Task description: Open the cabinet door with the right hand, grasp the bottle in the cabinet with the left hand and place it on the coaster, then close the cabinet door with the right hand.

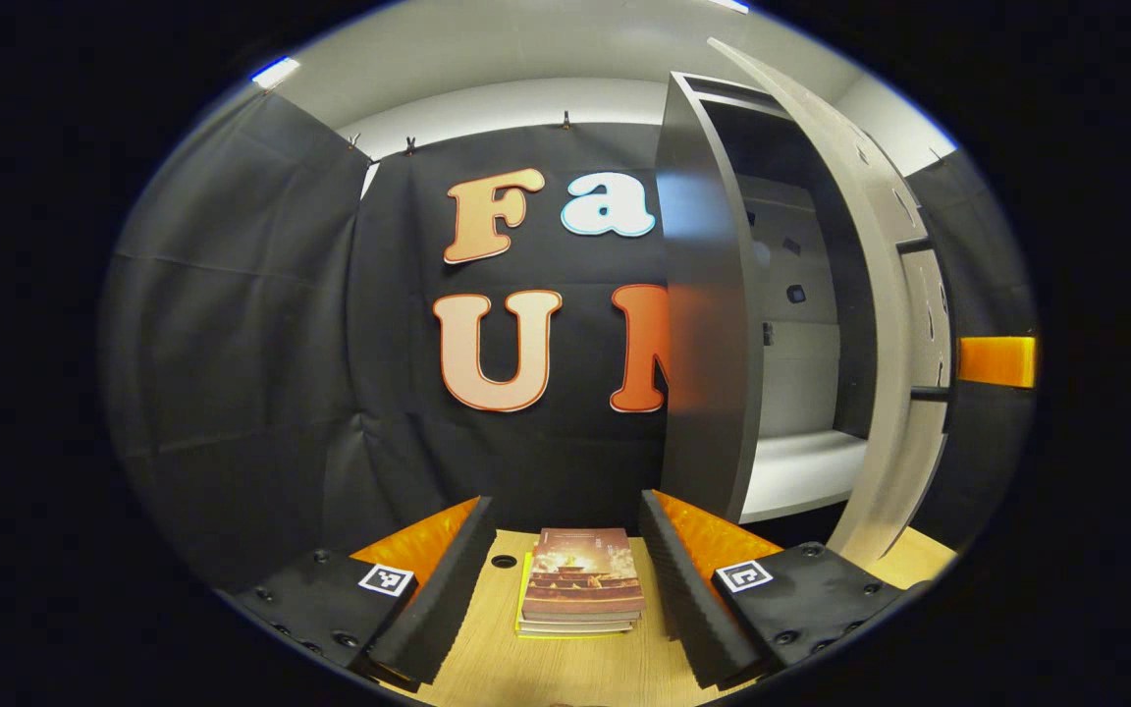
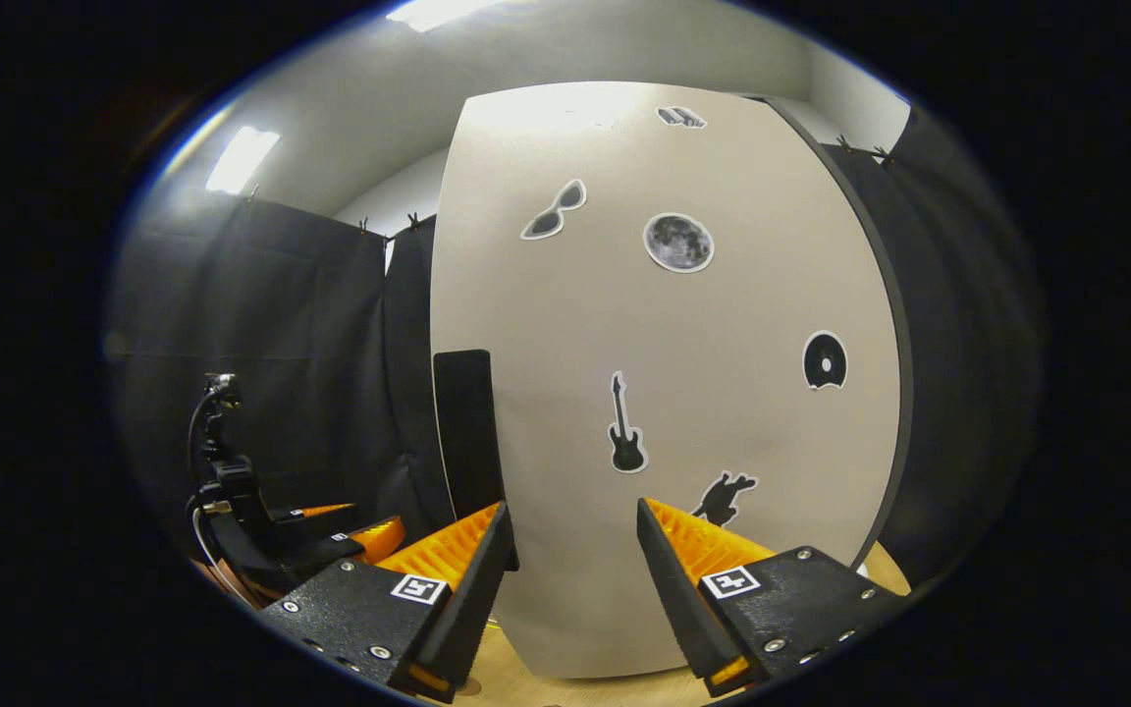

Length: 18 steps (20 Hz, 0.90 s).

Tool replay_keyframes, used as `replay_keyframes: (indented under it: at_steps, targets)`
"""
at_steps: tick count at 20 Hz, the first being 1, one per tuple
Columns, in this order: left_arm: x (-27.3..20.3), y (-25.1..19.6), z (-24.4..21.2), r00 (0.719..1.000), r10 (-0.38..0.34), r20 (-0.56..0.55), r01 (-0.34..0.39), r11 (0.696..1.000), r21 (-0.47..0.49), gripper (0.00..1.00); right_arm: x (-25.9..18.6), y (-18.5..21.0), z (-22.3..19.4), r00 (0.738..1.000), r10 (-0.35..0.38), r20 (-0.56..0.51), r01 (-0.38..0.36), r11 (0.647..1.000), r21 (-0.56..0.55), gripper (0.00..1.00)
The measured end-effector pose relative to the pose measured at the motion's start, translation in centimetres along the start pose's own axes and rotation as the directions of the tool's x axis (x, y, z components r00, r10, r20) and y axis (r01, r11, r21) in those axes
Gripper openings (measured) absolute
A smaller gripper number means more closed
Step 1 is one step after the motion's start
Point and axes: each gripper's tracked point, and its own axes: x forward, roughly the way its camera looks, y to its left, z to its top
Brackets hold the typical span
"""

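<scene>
In the left gripper view the cabinet (image 1: 708, 324) stands at the right with its door (image 1: 885, 324) swung partly outward. Between side wall and door I see a white shelf (image 1: 801, 471); the side wall hides the rest of the inside. My left gripper (image 1: 565, 506) is open, low over the wooden table, left of the cabinet. In the right gripper view the door's pale face (image 2: 683, 393) with dark stickers is close ahead, a black handle (image 2: 470, 442) on its left edge. My right gripper (image 2: 572, 511) is open before the door, its left fingertip (image 2: 497, 520) just beside the handle.
A stack of books (image 1: 580, 584) lies on the wooden table (image 1: 565, 668) between my left gripper's fingers. A small dark round spot (image 1: 504, 561) sits on the table beside the books. The other gripper (image 2: 261, 530) shows at the lower left of the right gripper view.
</scene>
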Motion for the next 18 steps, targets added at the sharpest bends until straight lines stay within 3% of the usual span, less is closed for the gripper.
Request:
replay_keyframes:
  at_steps: [11,18]
  targets:
    - [0.6,0.5,1.9,0.999,-0.028,0.042,0.026,0.998,0.058,0.95,1.5,0.3,0.2,0.997,-0.077,0.01,0.077,0.996,-0.045,0.8]
    - [0.4,-0.5,2.4,0.998,-0.044,0.047,0.042,0.998,0.047,0.95,2.5,0.1,0.1,0.995,-0.104,0.012,0.105,0.992,-0.07,0.8]
